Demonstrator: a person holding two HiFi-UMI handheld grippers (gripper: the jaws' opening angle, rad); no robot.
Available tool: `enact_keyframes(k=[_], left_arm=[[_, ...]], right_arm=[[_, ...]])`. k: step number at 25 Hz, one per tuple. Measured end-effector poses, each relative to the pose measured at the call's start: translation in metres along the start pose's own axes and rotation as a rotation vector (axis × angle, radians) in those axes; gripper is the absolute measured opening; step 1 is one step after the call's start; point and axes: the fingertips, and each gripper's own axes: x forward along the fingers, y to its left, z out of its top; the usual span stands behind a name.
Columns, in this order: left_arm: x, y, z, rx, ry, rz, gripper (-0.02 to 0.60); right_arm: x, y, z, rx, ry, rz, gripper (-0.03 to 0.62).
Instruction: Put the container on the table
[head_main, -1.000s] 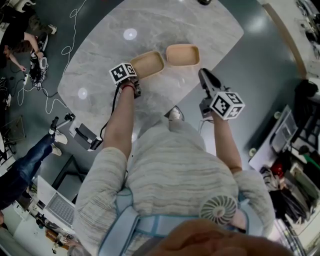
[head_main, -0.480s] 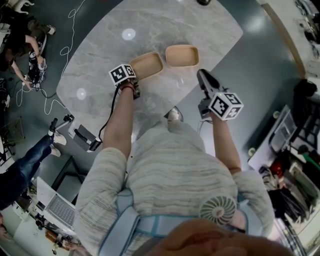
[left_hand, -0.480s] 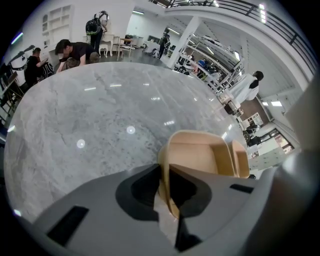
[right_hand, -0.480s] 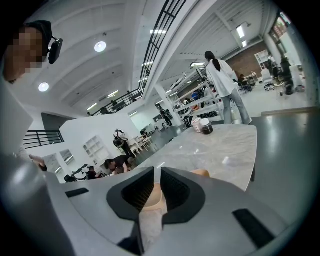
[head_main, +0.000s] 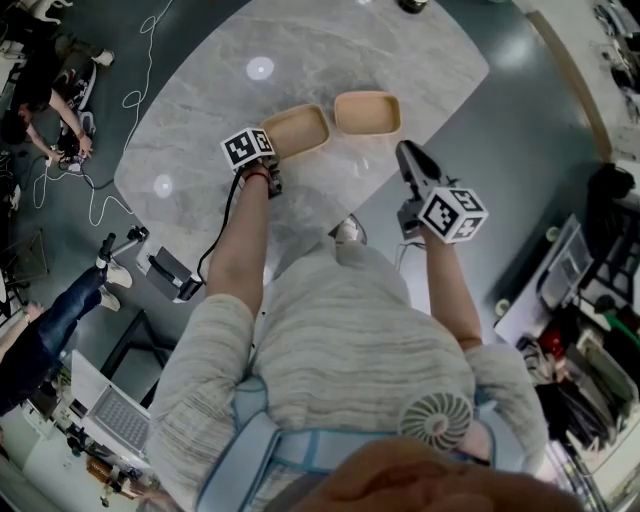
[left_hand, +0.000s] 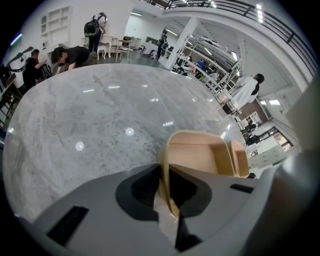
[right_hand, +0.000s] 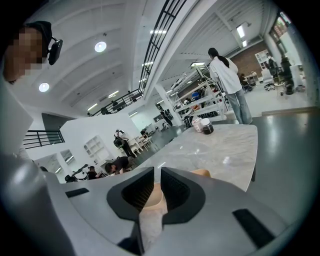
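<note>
Left gripper (left_hand: 167, 172) has its 2 jaws clamped on the near rim wall of the tan container (left_hand: 197, 155). The container extends straight ahead of the jaws over the marble table (left_hand: 75, 120); contact of its base with the table can't be made out. A 2nd tan container (left_hand: 240, 159) sits just beyond it, to the tool's right. Right gripper (right_hand: 156, 187) is off the table edge, its jaws a narrow gap apart with nothing between them.

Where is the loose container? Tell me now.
Head view: the loose container sits on the table, just right of the container held by the left gripper.
</note>
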Motion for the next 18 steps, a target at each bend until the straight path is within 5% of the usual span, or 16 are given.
enact_keyframes(k=[18], left_arm=[[-0.020, -0.012, 0.010, 0.071, -0.068, -0.086, 0.034]], right_arm=[[0.003, 0.006, 0.000, -0.028, 0.014, 0.014, 0.041]])
